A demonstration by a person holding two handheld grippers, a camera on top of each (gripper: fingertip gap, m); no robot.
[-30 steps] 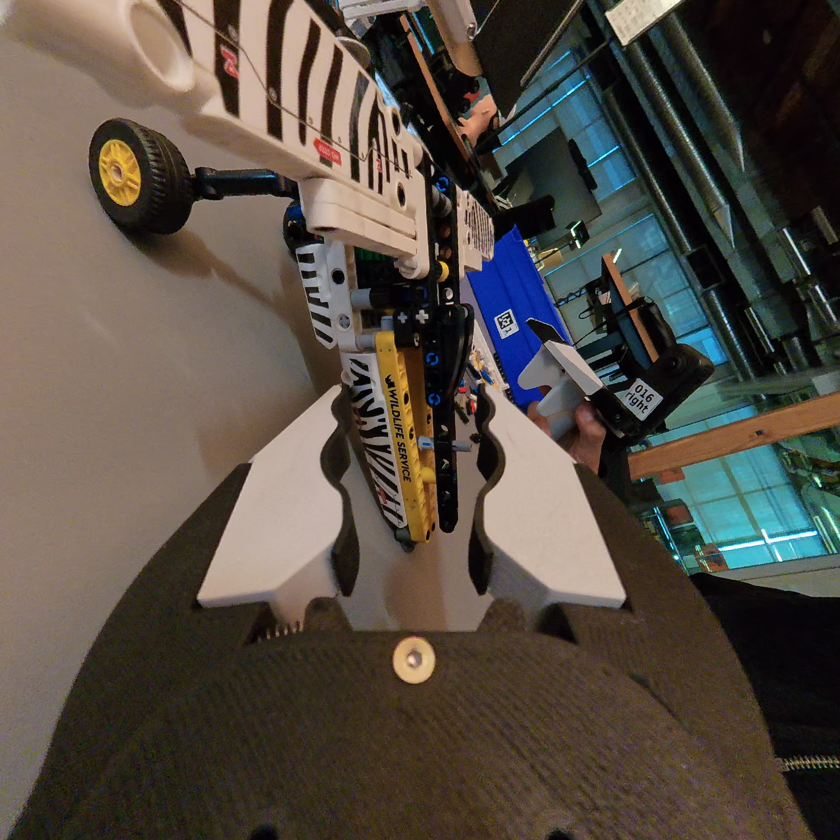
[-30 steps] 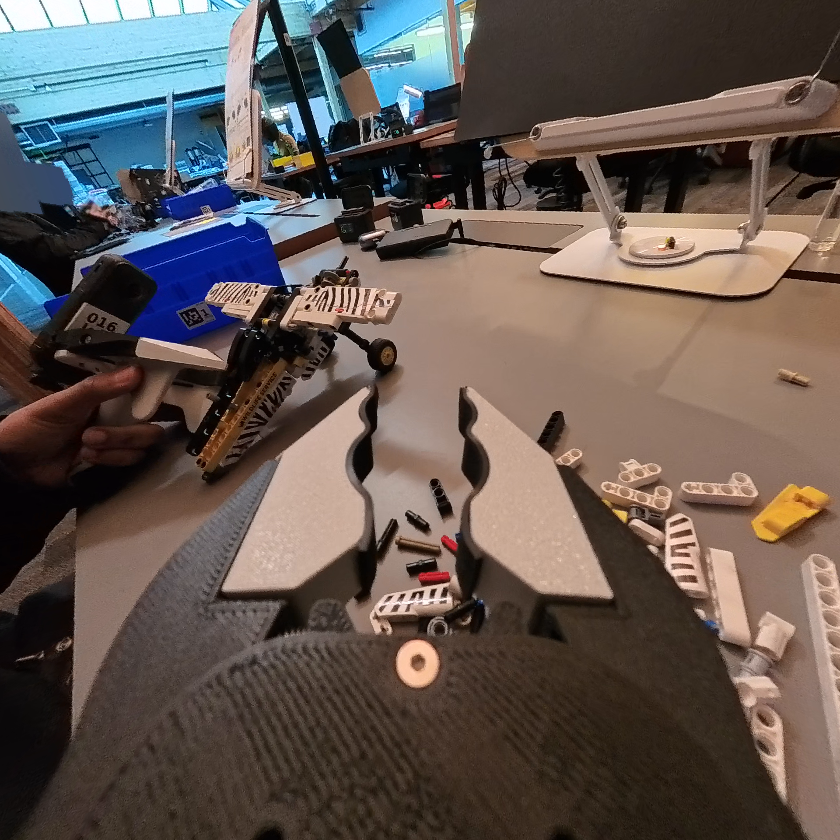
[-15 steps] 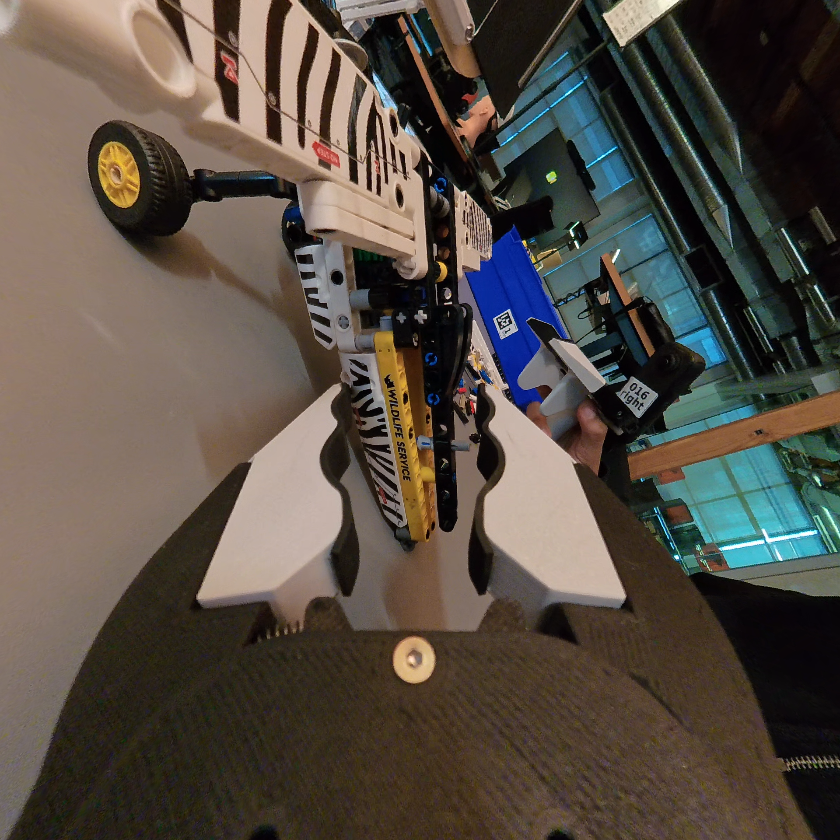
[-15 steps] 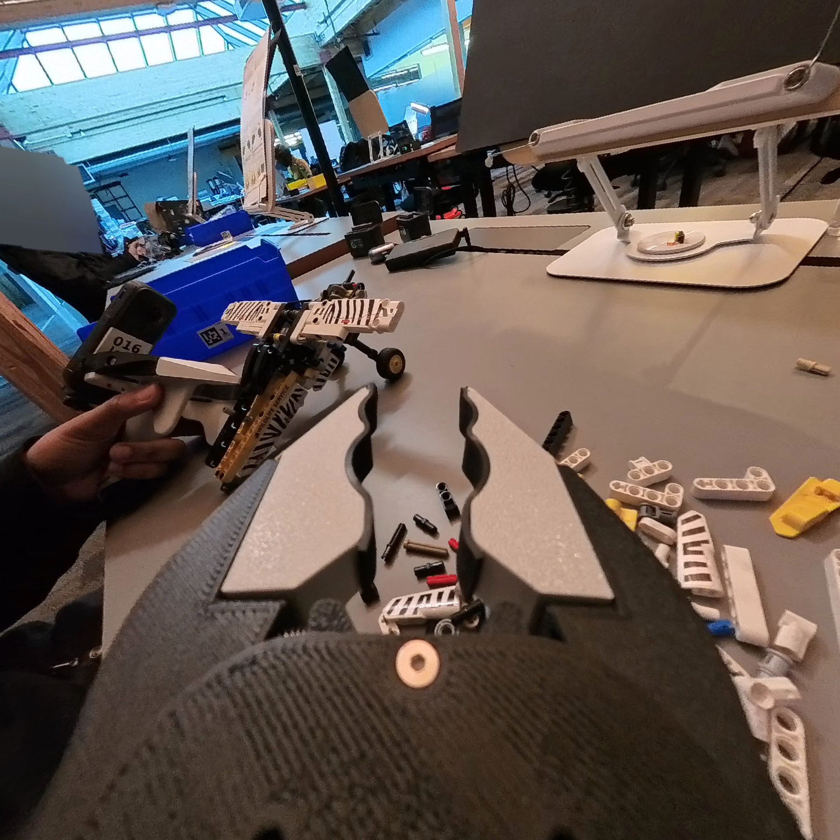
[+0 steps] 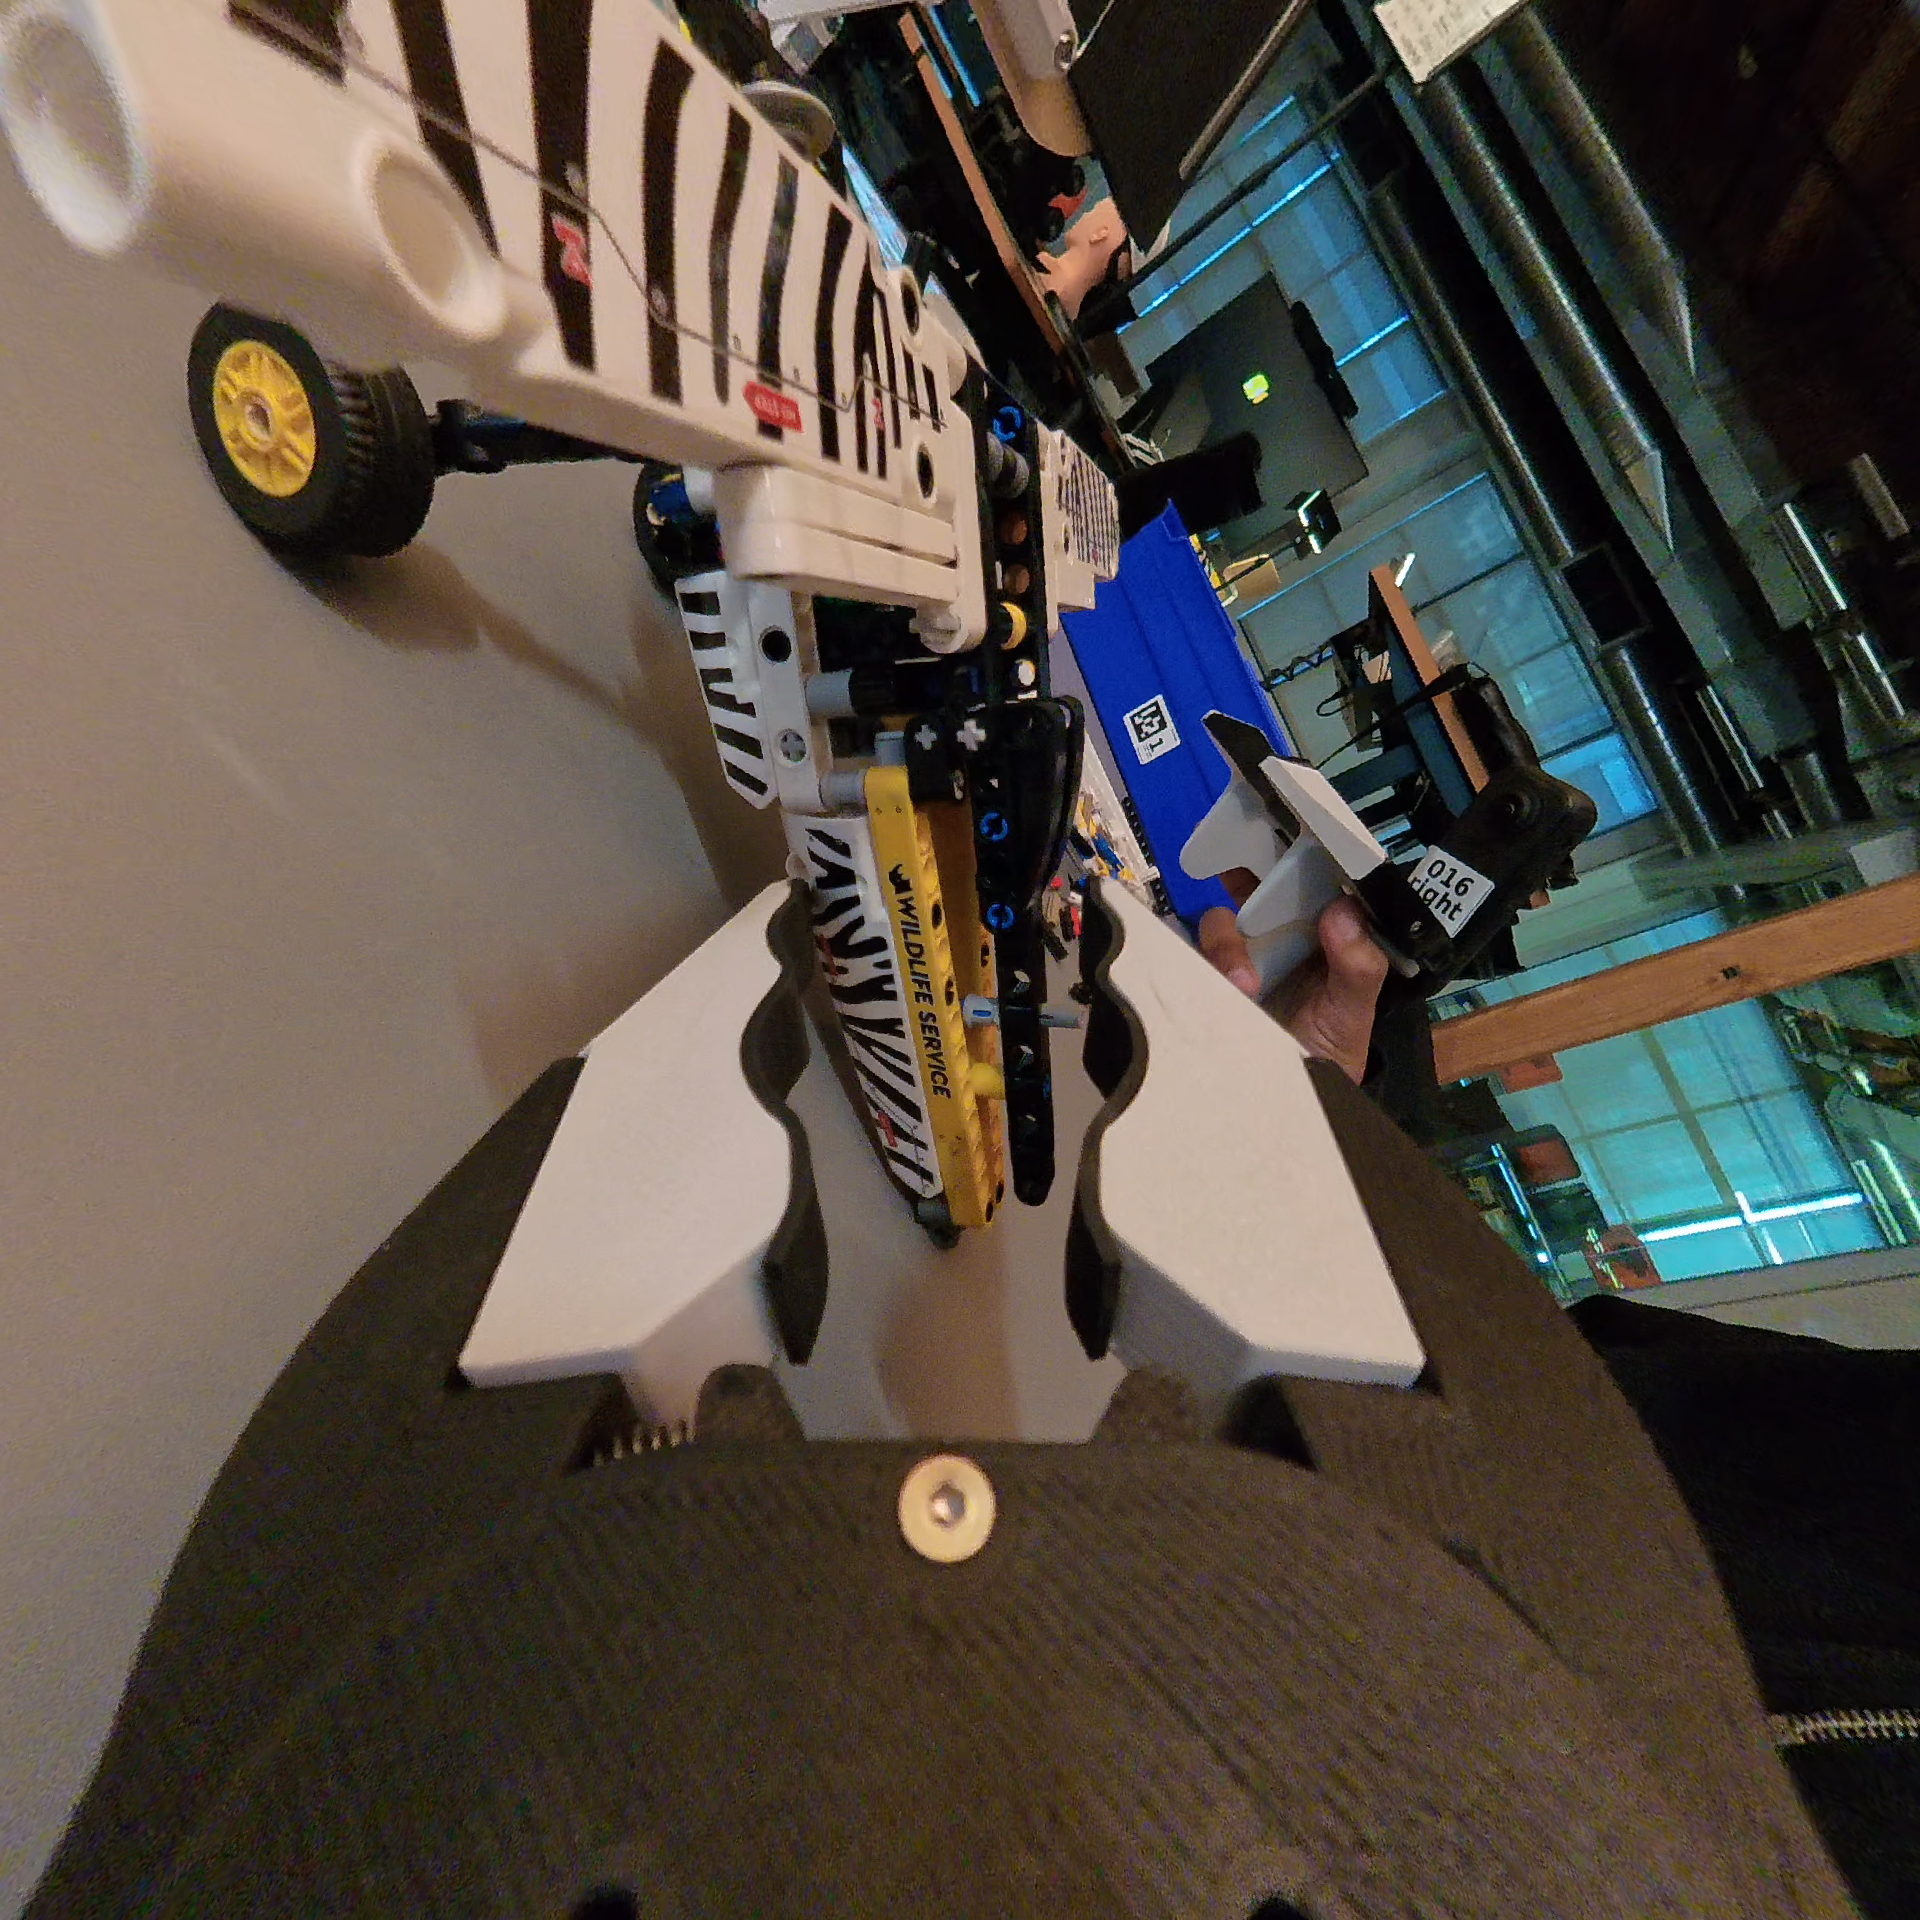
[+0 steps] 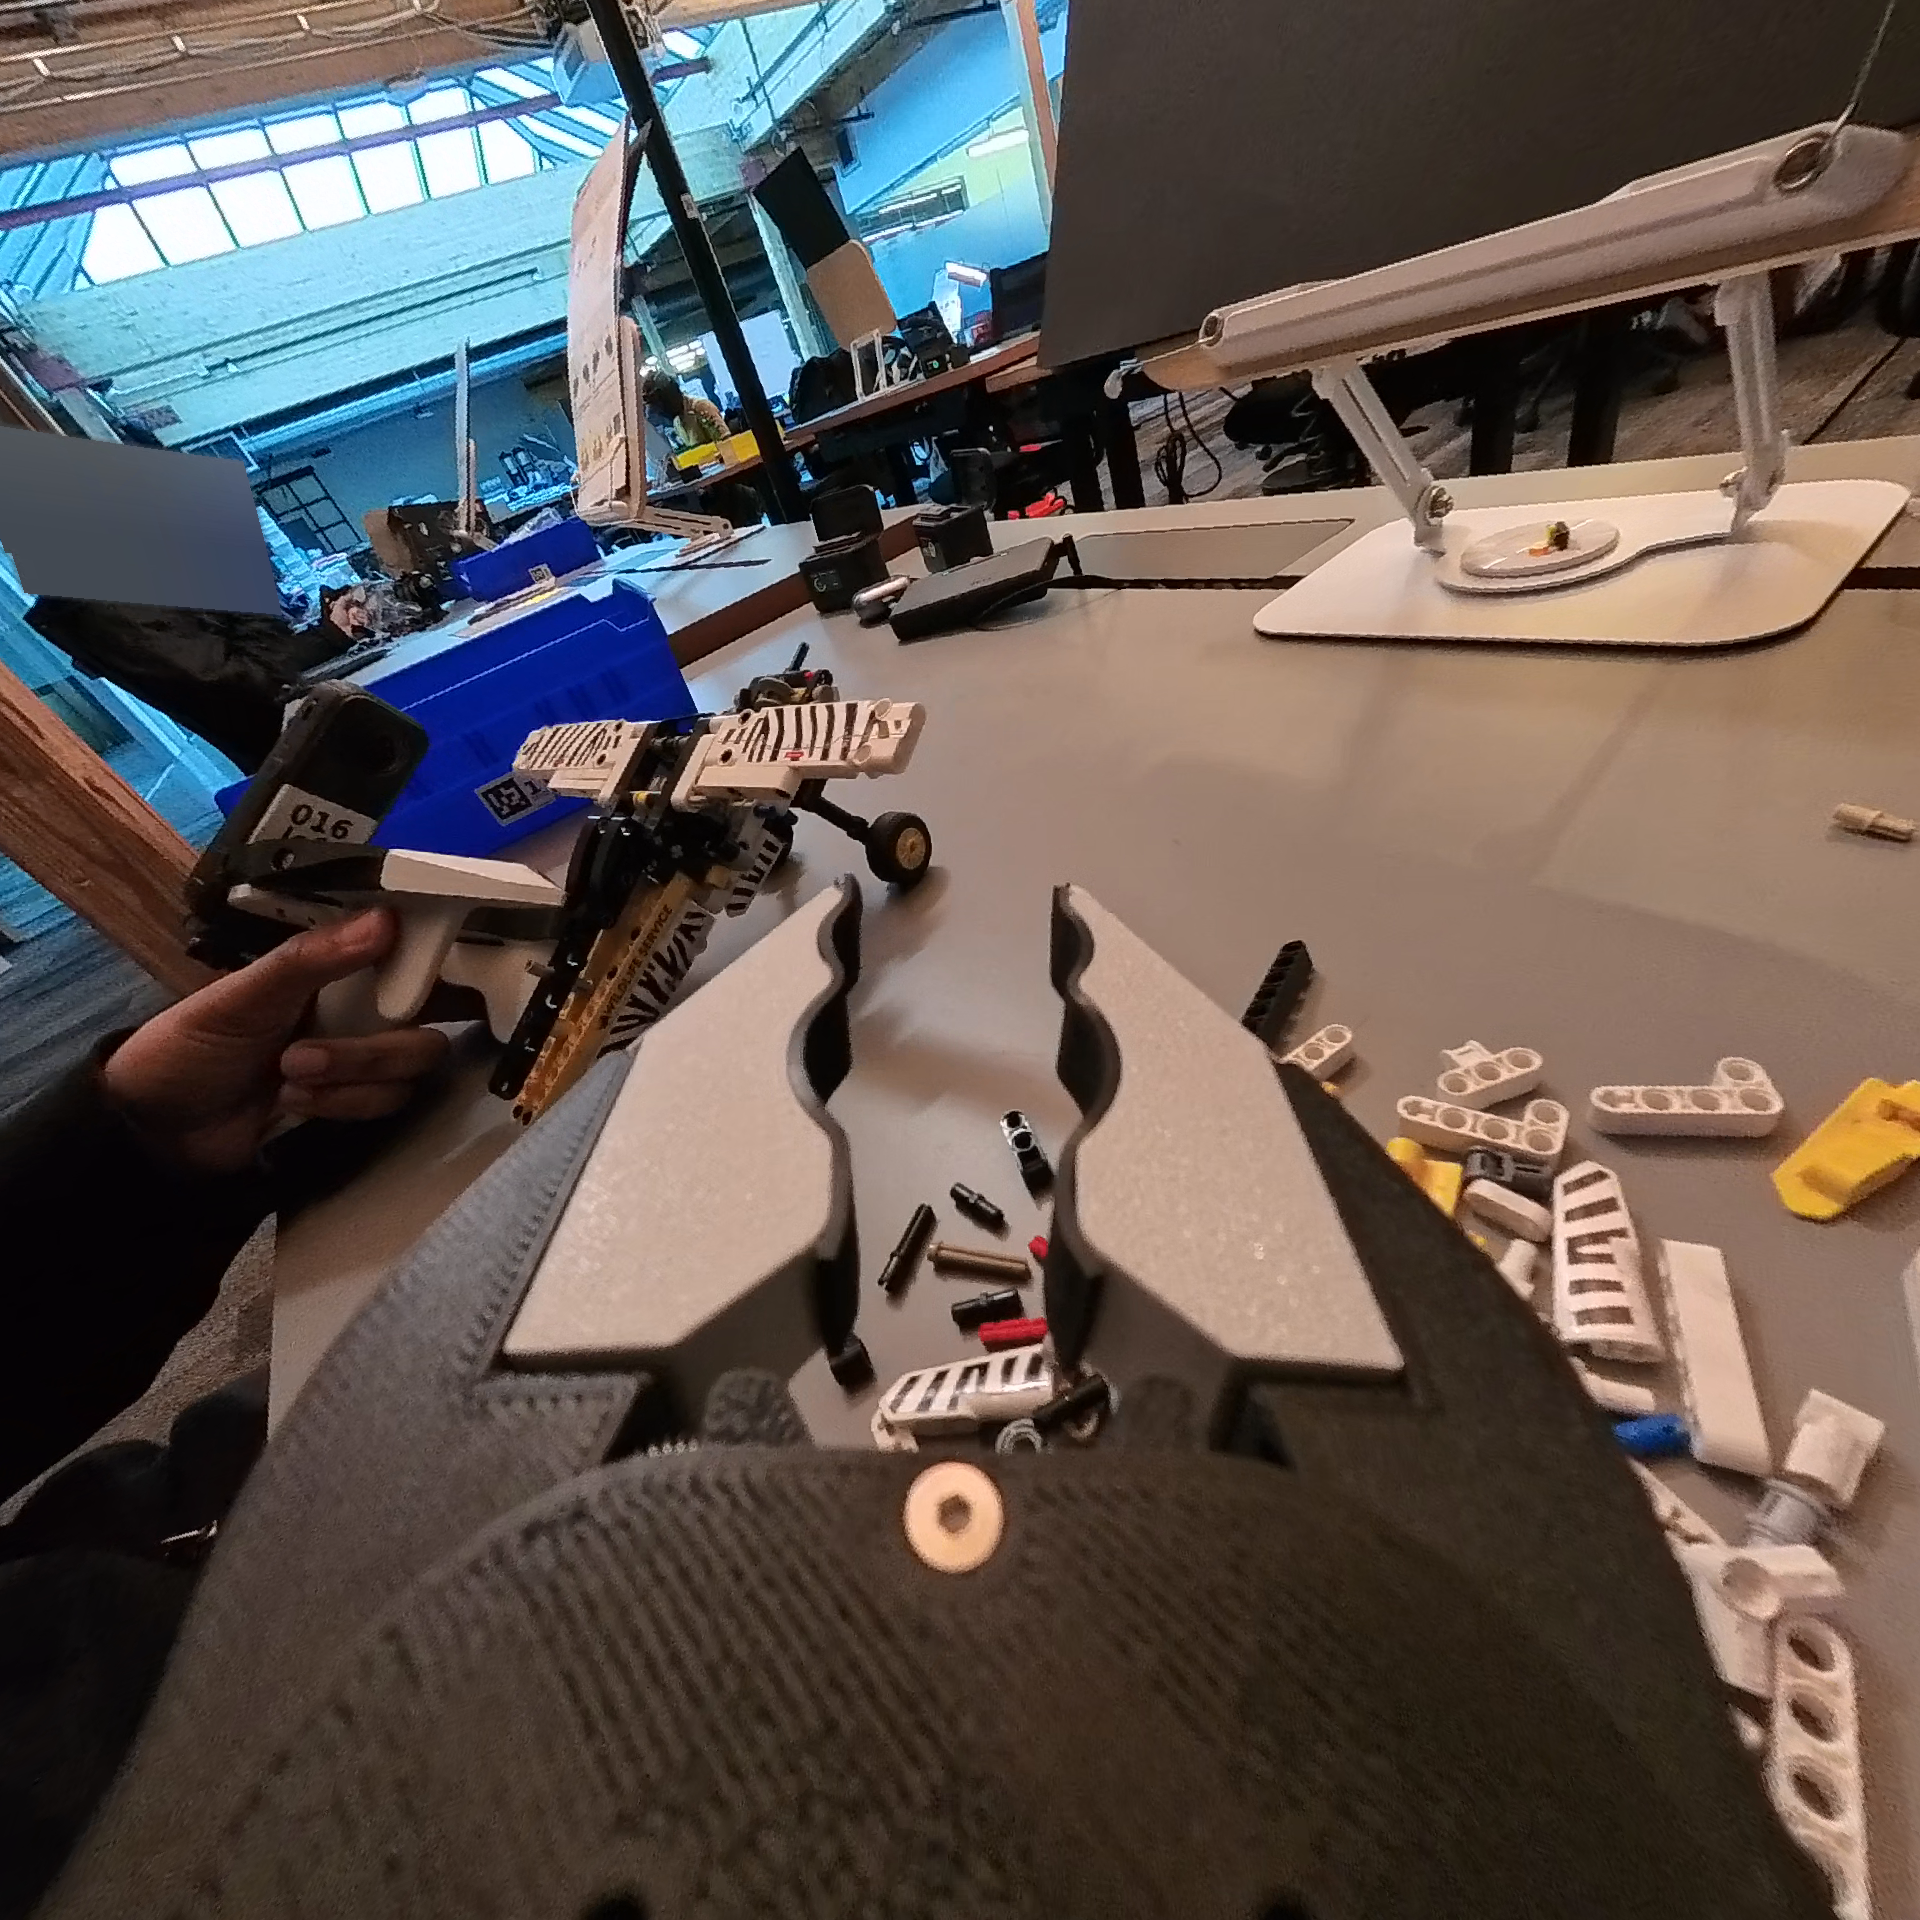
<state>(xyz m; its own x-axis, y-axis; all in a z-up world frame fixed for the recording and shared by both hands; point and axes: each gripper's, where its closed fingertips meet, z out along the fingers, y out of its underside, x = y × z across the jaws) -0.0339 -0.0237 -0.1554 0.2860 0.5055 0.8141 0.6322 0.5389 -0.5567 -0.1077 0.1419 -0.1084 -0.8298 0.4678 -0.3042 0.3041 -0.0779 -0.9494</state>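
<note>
While left gripper (image 5: 940, 997) fingers clamp zebra-striped model (image 5: 914, 1039), contact partly hidden; right gripper (image 6: 951, 997) fingers apart, bare.

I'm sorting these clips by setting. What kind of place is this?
Most likely a shared workshop or lab office: long desks with a monitor stand, blue parts bins, and exposed ducts overhead by big windows.

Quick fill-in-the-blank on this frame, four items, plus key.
1. The zebra-striped toy plane has a wheel with a ___ hub.
2. Its tail sits between the ___ tongs.
3. Behind the plane stands a ___ bin.
4. The right tongs are open and hold ___.

Missing: yellow; left; blue; nothing.
</note>
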